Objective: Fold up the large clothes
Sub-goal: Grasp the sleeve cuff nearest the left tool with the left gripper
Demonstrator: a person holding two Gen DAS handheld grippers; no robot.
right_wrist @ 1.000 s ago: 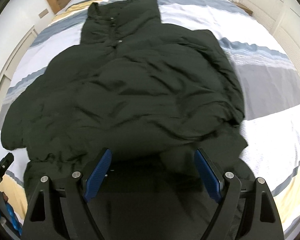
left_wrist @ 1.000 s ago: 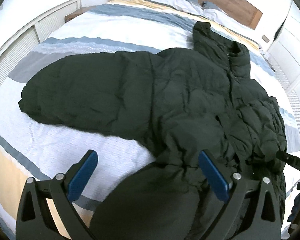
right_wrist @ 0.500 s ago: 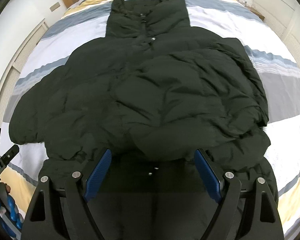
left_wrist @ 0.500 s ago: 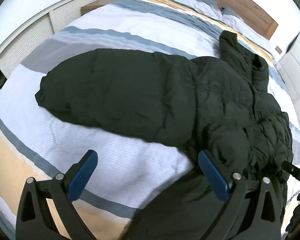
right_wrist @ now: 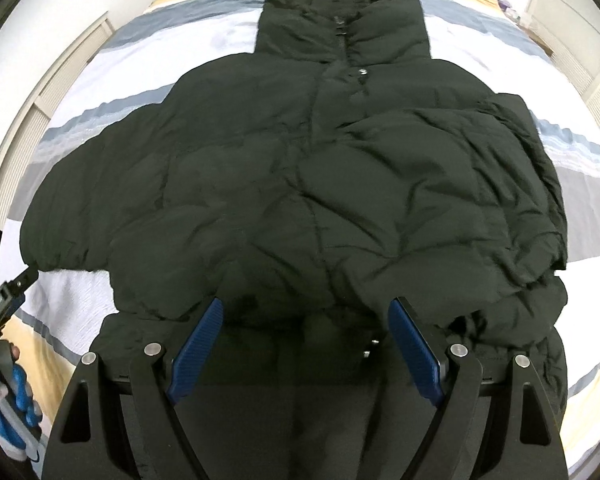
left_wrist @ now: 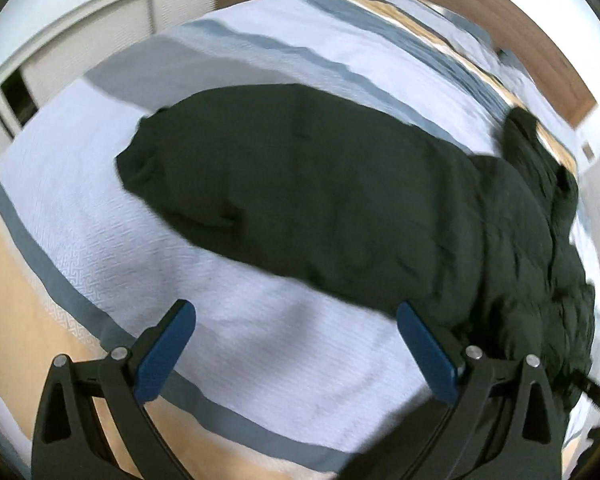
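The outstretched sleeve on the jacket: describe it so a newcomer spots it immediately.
On the striped bed lies a dark puffer jacket. Its sleeve stretches flat over the white bedding, cuff outward; the other sleeve is already folded across the chest.

A dark green-black puffer jacket (right_wrist: 300, 184) lies spread face up on the bed (right_wrist: 572, 216), collar toward the headboard end and hem at the foot edge. Its front is closed, with a snap showing below the raised collar. One sleeve (left_wrist: 260, 176) stretches flat toward a side edge of the bed; the other sleeve (right_wrist: 480, 200) is folded across the body. The quilted fabric is puffy and creased.
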